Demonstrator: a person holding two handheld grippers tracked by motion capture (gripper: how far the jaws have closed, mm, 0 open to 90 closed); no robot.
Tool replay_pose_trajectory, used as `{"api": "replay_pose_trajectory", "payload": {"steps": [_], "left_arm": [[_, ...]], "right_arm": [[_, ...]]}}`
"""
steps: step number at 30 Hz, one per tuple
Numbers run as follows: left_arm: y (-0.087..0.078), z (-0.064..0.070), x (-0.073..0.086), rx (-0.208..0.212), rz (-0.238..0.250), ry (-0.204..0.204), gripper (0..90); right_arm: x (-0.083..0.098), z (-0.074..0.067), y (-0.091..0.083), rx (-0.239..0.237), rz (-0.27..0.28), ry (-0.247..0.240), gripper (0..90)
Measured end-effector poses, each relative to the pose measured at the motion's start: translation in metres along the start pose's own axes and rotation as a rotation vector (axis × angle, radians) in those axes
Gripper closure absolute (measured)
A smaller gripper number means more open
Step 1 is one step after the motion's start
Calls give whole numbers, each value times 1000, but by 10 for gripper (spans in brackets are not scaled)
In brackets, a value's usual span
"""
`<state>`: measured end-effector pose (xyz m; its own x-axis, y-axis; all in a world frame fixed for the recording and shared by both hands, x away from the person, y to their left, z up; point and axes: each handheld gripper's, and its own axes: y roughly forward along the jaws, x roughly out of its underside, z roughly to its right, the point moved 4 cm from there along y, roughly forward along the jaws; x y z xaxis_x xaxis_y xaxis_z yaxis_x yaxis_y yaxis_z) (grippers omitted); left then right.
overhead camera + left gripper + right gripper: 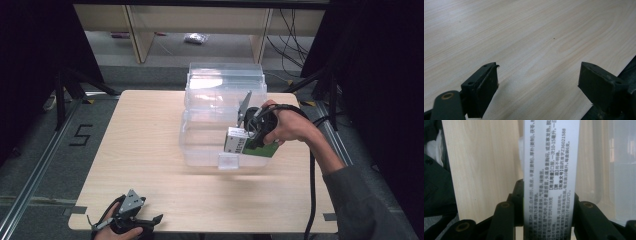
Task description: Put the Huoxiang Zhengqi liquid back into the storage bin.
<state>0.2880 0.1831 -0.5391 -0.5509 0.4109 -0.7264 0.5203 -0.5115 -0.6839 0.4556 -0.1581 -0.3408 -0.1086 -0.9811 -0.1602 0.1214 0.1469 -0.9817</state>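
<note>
A bin (223,107) stands on the table (145,150), right of centre and toward the far edge. The right gripper (250,132) is at the bin's near right corner with a box (252,144) between its jaws, over the bin's near wall. The left gripper (131,216) lies at the table's near edge, left of centre, well apart from the bin.

A light wood table (150,150) is set on a grey floor (30,150). A black "5" (81,135) is marked on the floor at left. Wood shelf legs (140,35) are seen at the back w/ black cables (292,45) nearby. Dark curtains (30,50) are hung on both sides.
</note>
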Motion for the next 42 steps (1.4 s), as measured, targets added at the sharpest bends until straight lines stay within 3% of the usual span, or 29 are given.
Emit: {"api": "replay_pose_trajectory", "payload": {"steps": [6, 9, 10, 17, 18, 20, 22, 27, 28, 30, 32, 37, 39, 41, 42], "left_arm": [[0, 0, 0, 1, -4, 8, 155], [0, 0, 0, 2, -2, -2, 155], [0, 0, 1, 4, -8, 2, 155], [1, 0, 1, -7, -9, -1, 155], [1, -1, 1, -5, -1, 2, 155], [1, 0, 0, 7, -1, -1, 155], [0, 0, 1, 3, -15, 2, 155], [1, -1, 2, 3, -17, 4, 155], [2, -1, 2, -2, -10, -2, 155], [2, 0, 1, 6, -13, -10, 155], [2, 0, 2, 5, -19, 4, 155], [2, 0, 2, 10, -12, 9, 155], [1, 0, 1, 7, -20, 0, 155], [2, 1, 1, 6, -13, -2, 155], [2, 0, 2, 9, -14, 11, 155]], "right_arm": [[0, 18, 4, 3, -2, -5, 648], [3, 24, 8, -4, -15, 25, 648], [3, 28, 10, -3, 2, -1, 648], [9, 42, 20, 1, -12, 26, 647], [10, 46, 23, -1, -4, 10, 648], [10, 45, 24, -6, -20, 34, 647], [10, 48, 31, -6, -72, 54, 647], [8, 56, 45, -16, -45, 34, 648], [9, 55, 47, -21, -64, 60, 648], [10, 58, 53, -21, -64, 42, 648], [12, 58, 57, -38, -80, 55, 648], [17, 64, 66, -28, -71, 12, 648], [20, 62, 69, -30, -87, 56, 647], [22, 64, 71, -29, -92, 43, 647], [23, 65, 73, -29, -69, 22, 647]]}}
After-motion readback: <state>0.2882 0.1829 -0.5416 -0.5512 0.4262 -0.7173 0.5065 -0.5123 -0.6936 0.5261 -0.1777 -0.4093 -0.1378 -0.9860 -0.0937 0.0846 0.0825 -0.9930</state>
